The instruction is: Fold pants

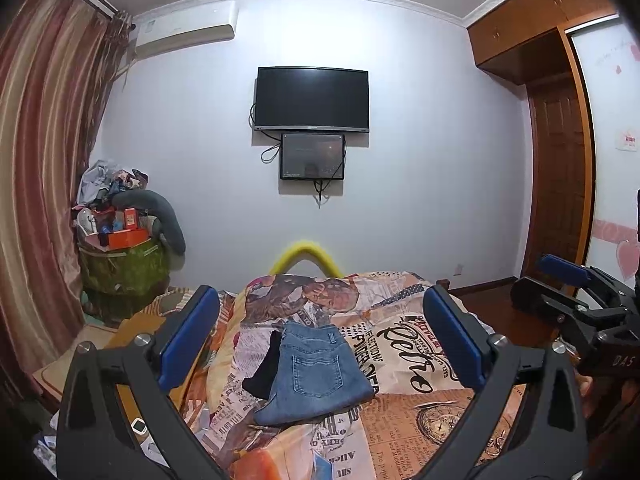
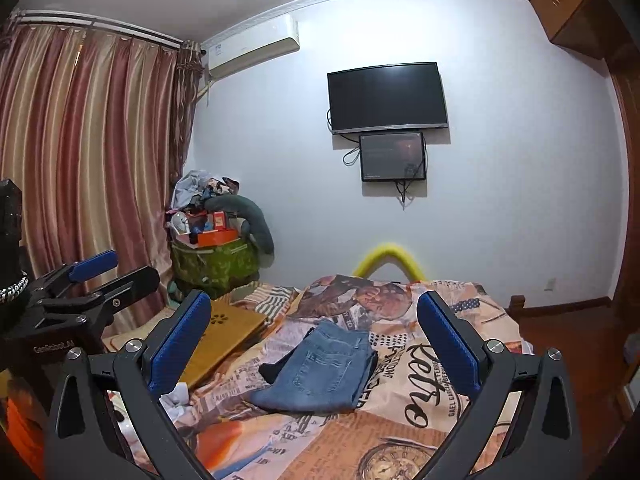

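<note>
Folded blue jeans (image 1: pixel 316 372) lie flat on the printed bedspread (image 1: pixel 404 404), back pocket up; in the right wrist view the jeans (image 2: pixel 324 368) sit mid-bed too. A dark garment (image 1: pixel 266 364) pokes out under their left side. My left gripper (image 1: pixel 320 340) is open, raised above and short of the jeans, its blue pads empty. My right gripper (image 2: pixel 314 340) is likewise open and empty, held above the bed. The right gripper (image 1: pixel 576 296) also shows at the right edge of the left wrist view, and the left gripper (image 2: pixel 100 276) at the left edge of the right wrist view.
A wooden lap board (image 2: pixel 224 340) lies left of the bedspread. A yellow foam arch (image 1: pixel 306 258) stands at the bed's far end. A cluttered green bin (image 1: pixel 124 264) sits by the striped curtain (image 1: pixel 44 184). A television (image 1: pixel 312 98) hangs on the wall; a wooden door (image 1: pixel 560 192) is on the right.
</note>
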A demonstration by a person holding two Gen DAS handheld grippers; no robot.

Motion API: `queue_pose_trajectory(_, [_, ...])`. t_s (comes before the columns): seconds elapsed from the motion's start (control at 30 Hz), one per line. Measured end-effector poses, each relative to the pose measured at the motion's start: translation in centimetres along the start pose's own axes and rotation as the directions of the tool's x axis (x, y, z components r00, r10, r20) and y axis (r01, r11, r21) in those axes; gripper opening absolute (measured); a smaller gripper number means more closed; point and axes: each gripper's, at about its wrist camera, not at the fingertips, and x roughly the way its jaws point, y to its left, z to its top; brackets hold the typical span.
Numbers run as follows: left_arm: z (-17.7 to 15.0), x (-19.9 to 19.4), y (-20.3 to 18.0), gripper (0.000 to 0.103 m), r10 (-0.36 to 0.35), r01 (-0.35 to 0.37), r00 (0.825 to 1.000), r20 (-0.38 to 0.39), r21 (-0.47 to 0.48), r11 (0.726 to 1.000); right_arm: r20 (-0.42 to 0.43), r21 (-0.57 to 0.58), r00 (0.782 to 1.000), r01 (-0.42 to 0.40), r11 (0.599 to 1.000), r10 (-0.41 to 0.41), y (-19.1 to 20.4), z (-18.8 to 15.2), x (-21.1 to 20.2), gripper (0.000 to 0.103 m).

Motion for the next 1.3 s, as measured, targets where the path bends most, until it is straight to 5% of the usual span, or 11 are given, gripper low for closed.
queue_pose_trajectory(1.3, [-0.04, 0.87, -0.41, 0.103, -0.046, 0.046, 0.998, -0.049, -0.005, 0.999, -0.005, 0.009, 1.0, 0.009, 1.0, -0.009, -0.15, 0.82, -0.76, 0.102])
